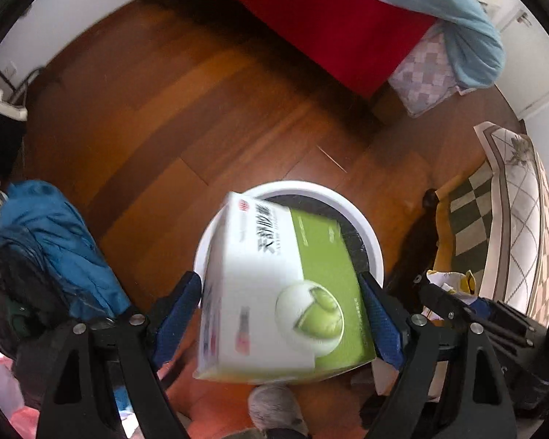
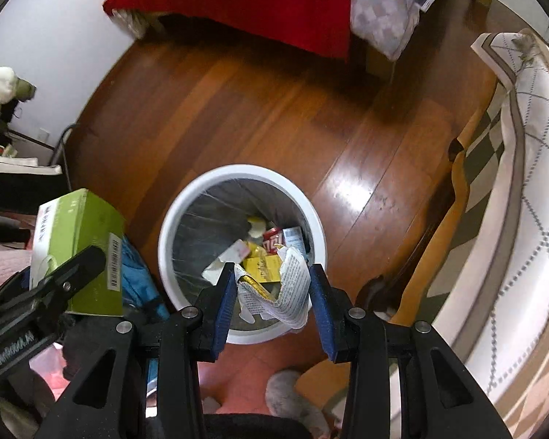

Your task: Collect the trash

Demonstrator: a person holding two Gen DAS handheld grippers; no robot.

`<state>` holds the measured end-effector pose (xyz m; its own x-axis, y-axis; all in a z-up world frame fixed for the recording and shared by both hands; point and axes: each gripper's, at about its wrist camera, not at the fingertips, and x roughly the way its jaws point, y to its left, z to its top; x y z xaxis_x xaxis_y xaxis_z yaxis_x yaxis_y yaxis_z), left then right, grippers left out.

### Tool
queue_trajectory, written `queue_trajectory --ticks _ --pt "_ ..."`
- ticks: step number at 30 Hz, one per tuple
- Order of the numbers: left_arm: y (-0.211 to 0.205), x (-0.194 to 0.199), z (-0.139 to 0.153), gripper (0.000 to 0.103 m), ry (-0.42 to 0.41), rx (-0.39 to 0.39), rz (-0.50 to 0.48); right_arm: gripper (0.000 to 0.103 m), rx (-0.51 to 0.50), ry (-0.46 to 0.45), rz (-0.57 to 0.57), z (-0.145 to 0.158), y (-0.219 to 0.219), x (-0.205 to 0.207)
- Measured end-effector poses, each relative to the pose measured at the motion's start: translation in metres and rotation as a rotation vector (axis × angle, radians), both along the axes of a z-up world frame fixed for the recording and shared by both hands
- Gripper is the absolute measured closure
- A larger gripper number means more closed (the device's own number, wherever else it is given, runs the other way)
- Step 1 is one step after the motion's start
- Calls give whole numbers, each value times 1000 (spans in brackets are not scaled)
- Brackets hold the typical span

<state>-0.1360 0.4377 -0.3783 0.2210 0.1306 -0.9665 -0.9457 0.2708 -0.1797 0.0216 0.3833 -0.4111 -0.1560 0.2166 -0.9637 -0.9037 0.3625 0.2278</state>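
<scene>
- While both grippers point down at the white bin (image 2: pixel 316 226) in the lower middle of each frame, the left gripper (image 1: pixel 280 307) clamps a green-and-white carton (image 1: pixel 285 292), one blue pad on each side, tilted over the rim.
- Right gripper (image 2: pixel 272 285) is clenched on a crumpled printed leaflet (image 2: pixel 292 285), right above the bin mouth.
- Down inside the liner: yellow and red packets (image 2: pixel 267 252).
- Red bedcover (image 2: pixel 260 3) fills the top; wooden floor (image 2: pixel 260 109) all around.
</scene>
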Motion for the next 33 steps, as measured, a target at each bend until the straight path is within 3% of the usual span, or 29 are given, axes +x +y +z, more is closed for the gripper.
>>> queue_trajectory --ticks 3,10,12,13,14,22,33 --pt "5 -7 -1 2 -5 -23 38 62 -11 4 3 -11 7 9" --pt "-3 -33 17 2 58 47 88 51 0 65 7 -16 21 12" --pt "-15 -38 28 2 99 94 92 32 12 90 6 -13 20 11" --pt "-22 -41 35 2 119 114 90 15 15 96 7 -11 18 10" --pt "-27 -42 40 2 128 127 90 5 17 91 9 -8 17 8" --pt "-85 -54 99 2 136 247 40 3 23 -89 40 47 -37 -8" --pt "-158 -69 176 2 41 314 -20 3 163 -137 -4 161 -135 -19"
